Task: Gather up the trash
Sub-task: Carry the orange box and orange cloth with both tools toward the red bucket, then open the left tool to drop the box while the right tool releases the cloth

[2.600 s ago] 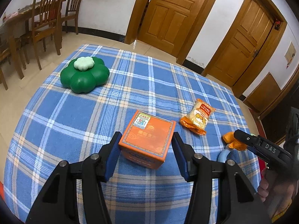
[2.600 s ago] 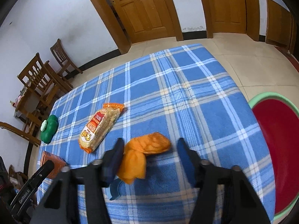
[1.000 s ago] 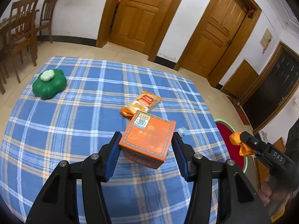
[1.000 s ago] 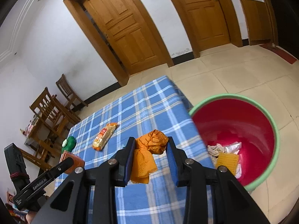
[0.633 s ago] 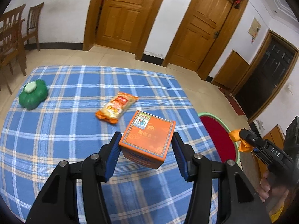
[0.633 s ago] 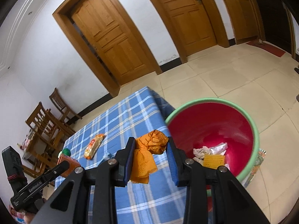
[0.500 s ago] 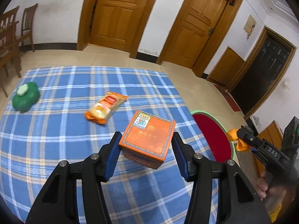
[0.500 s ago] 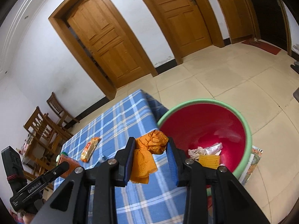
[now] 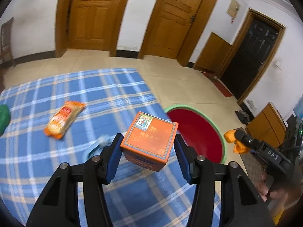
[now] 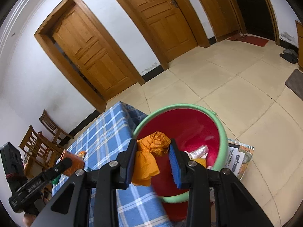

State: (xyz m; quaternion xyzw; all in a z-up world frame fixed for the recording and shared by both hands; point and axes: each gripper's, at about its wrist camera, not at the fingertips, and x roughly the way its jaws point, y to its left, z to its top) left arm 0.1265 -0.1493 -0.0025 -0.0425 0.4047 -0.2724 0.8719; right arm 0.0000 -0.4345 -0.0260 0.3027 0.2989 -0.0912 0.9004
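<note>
A: Your left gripper point(image 9: 147, 147) clamps the orange box point(image 9: 149, 141) above the blue plaid tablecloth point(image 9: 56, 160), beside the red bucket point(image 9: 197, 132).

B: Your right gripper point(image 10: 153, 155) pinches the crumpled orange wrapper point(image 10: 151, 151) over that bucket's green rim point(image 10: 180, 106).

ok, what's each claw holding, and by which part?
Left claw: orange box, by its two opposite sides. Right claw: orange wrapper, by its crumpled top.
</note>
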